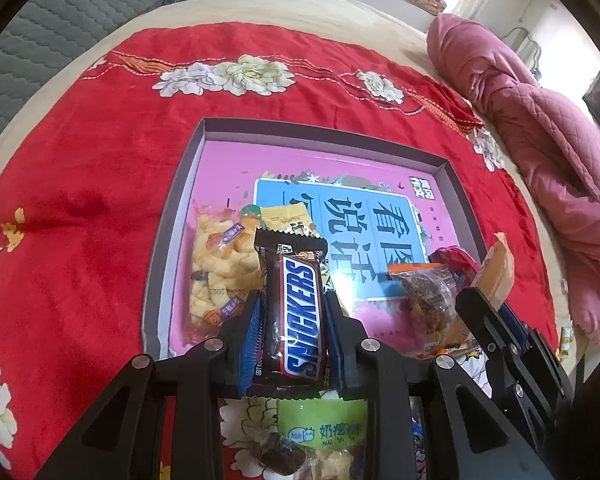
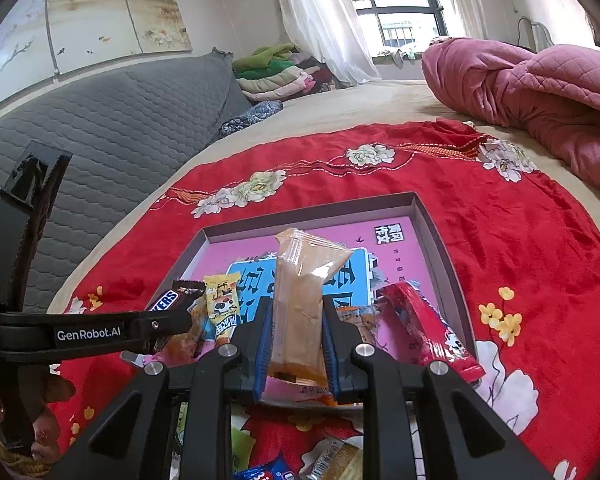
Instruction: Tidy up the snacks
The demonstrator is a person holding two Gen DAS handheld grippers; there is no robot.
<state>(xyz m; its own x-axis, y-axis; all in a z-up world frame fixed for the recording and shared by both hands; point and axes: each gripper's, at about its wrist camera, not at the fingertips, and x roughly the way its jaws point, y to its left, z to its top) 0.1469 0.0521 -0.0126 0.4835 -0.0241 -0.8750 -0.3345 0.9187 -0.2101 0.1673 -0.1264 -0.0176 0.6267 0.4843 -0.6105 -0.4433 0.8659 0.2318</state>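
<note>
Snacks are going into the shallow box (image 1: pixel 440 162) on the red blanket (image 1: pixel 100 200), and both grippers carry one over it, which I take as the placing step. Left to right in the left wrist view: a clear bag of puffed pieces (image 1: pixel 216 272) already lies flat against the box's left wall, a small yellow packet (image 1: pixel 286 216) lies just beyond it, and next comes the left gripper (image 1: pixel 292 320), its jaws pinching a Snickers bar (image 1: pixel 300 316) by its long sides. The bar points lengthwise into the box, probably so it can be laid down parallel to the puffed bag. It is dark brown with a blue and white logo, the wrapper glossy and intact, crimped ends free. Further right, an orange-edged clear packet (image 1: pixel 428 292) rests in the box near its front edge. At the far right stands the right gripper (image 2: pixel 296 332), jaws pressed on a pale orange sachet (image 2: pixel 304 300) held upright, its sealed top tilted left, likely waiting its turn. In the right wrist view a red packet (image 2: pixel 424 328) lies slanted over the box's right side. More snacks (image 1: pixel 320 436) remain on the blanket just in front of the box, so I judge the sorting partly done.
</note>
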